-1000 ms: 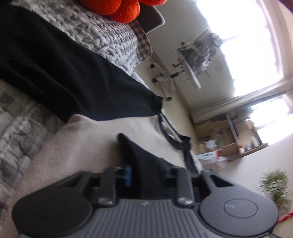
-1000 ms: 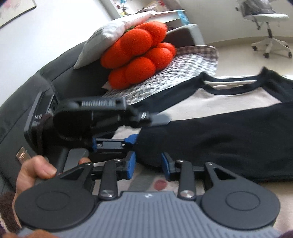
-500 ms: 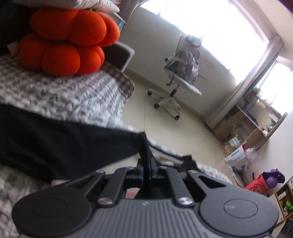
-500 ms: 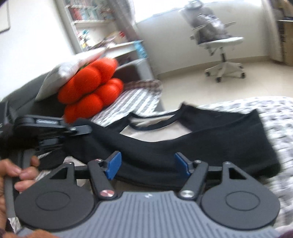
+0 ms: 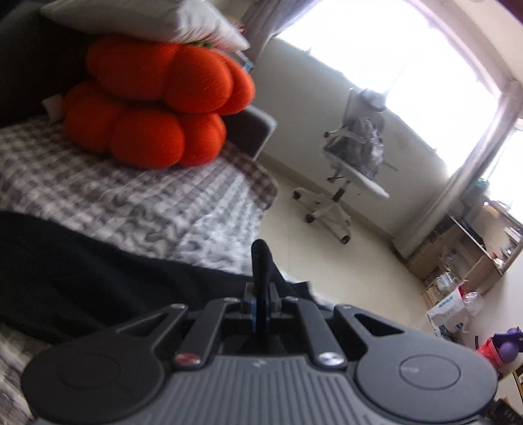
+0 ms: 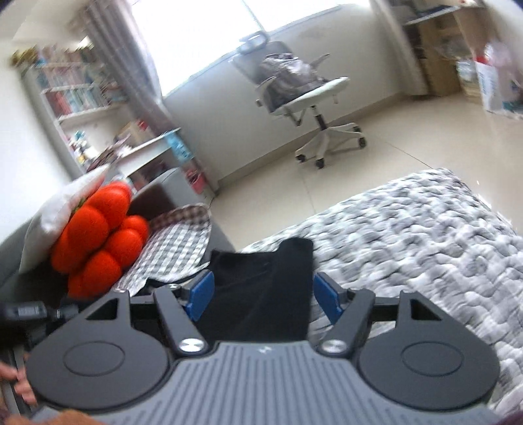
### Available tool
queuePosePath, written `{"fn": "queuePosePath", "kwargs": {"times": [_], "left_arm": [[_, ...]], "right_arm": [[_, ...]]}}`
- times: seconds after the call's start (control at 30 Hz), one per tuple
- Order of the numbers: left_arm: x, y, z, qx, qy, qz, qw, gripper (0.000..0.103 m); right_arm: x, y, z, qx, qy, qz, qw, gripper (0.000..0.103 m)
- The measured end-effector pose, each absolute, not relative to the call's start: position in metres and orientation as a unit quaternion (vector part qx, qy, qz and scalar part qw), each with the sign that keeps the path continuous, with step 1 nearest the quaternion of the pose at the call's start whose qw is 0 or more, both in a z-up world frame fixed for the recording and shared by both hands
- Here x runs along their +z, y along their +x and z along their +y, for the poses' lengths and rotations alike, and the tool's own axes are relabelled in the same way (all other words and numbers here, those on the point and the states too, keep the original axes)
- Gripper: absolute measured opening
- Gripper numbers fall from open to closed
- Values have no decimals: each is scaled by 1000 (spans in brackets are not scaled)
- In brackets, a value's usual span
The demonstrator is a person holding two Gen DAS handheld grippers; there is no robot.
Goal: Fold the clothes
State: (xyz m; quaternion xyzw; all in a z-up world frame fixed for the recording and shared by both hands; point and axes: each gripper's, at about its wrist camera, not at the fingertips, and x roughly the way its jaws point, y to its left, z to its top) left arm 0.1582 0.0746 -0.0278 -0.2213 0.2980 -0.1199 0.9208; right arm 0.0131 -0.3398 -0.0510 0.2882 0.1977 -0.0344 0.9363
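The shirt (image 5: pixel 81 284) lies spread on the grey checked quilt (image 5: pixel 137 209); only its black cloth shows now. My left gripper (image 5: pixel 260 294) is shut on a pinch of that black cloth, and a fold sticks up past the fingertips. In the right wrist view the black end of the shirt (image 6: pixel 258 261) lies flat under and between the blue pads (image 6: pixel 202 291) of my right gripper (image 6: pixel 264 292), which is open and does not press the cloth. The left gripper's body (image 6: pixel 29 310) shows at the left edge there.
An orange lobed cushion (image 5: pixel 153 114) under a white pillow (image 5: pixel 140 19) sits on the dark sofa behind the quilt. A white office chair (image 6: pixel 304 94) stands on the bare tiled floor beyond. Shelves and boxes line the far walls. A person's hand (image 6: pixel 16 382) holds the left tool.
The right gripper opened, let go of the black cloth, and swung right along the shirt toward its far end. The left gripper rose and tipped up, still pinching black cloth.
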Motion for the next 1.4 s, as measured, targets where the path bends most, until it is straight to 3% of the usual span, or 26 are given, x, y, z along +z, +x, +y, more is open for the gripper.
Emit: {"fn": "queuePosePath", "kwargs": {"times": [0.17, 0.3, 0.43, 0.47, 0.53, 0.57, 0.83, 1.0, 1.17, 1.4], "left_arm": [[-42, 162, 87, -99, -228, 308, 918, 5], [-54, 165, 92, -101, -241, 321, 910, 5], [-62, 168, 94, -100, -251, 331, 904, 5], [-64, 168, 95, -100, -254, 332, 903, 5], [-66, 168, 97, -102, -259, 332, 901, 5], [-66, 168, 97, -103, -260, 332, 901, 5], [-67, 167, 98, -89, -244, 308, 915, 6], [-65, 162, 109, -57, -254, 310, 914, 6], [-43, 146, 111, -81, -271, 286, 915, 7], [-48, 137, 85, -130, -237, 317, 909, 7]], "right_arm": [[-64, 29, -356, -42, 324, 209, 922, 70], [-75, 42, -362, -42, 343, 230, 910, 60], [-78, 52, -360, -40, 338, 232, 911, 56], [-79, 54, -359, -39, 339, 230, 911, 51], [-80, 59, -357, -37, 338, 228, 912, 30], [-81, 61, -355, -37, 332, 229, 914, 7], [-84, 56, -352, -91, 289, 227, 926, 7], [-79, 50, -356, -80, 300, 226, 923, 16], [-63, 40, -349, -70, 282, 227, 929, 16], [-46, 29, -321, -26, 238, 254, 937, 16]]}}
